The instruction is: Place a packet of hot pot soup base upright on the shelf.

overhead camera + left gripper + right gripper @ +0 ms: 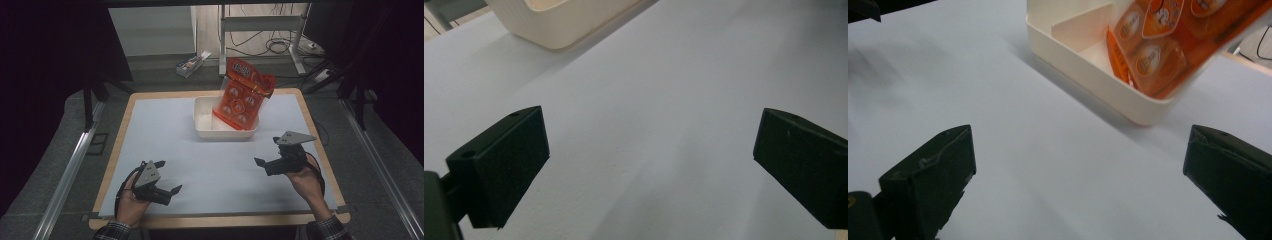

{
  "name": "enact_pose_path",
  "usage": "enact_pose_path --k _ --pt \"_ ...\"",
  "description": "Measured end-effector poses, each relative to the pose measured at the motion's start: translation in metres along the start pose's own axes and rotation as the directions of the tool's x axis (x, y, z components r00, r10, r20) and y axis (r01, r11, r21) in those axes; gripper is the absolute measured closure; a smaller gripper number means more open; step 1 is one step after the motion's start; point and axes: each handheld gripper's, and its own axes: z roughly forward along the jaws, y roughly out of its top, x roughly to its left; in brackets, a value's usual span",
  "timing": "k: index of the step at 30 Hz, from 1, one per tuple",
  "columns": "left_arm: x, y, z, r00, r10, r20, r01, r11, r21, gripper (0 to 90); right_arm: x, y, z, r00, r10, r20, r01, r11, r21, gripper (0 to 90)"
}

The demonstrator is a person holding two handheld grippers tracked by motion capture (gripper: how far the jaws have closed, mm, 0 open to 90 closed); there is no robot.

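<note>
At far centre of table, orange snack bag point(243, 95) stands tilted in right compartment of white divided bin point(205, 120), top leaning past far-right rim. Placement looks done; likely little left but withdrawal. Left gripper point(162, 176) near left, jaws wide apart, holding nothing, over bare white table sheet point(210, 165). Right gripper point(270, 150) near right, jaws wide apart, empty, well apart from bin.

High view looks down; both gripper views skim low toward the white bin point(202, 120).
</note>
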Motion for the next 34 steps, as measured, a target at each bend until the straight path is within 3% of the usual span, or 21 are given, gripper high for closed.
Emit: enact_pose_path --k 14,24,34 --pt "-0.002 0.0 0.002 0.9997 0.008 0.022 -0.008 0.9999 0.008 1.3 -0.001 -0.039 -0.014 0.9984 0.049 0.026 -0.05 0.9987 0.016 0.0" --pt "-0.002 0.0 0.004 0.9996 0.007 0.029 -0.007 0.9998 0.02 1.3 -0.003 -0.065 -0.014 0.9958 0.082 0.041 -0.085 0.9928 0.084 0.0" --pt "-0.002 0.0 0.006 0.9993 -0.006 0.037 0.005 0.9995 0.031 1.2 -0.004 -0.072 -0.007 0.9952 0.078 0.06 -0.086 0.9859 0.143 0.1"
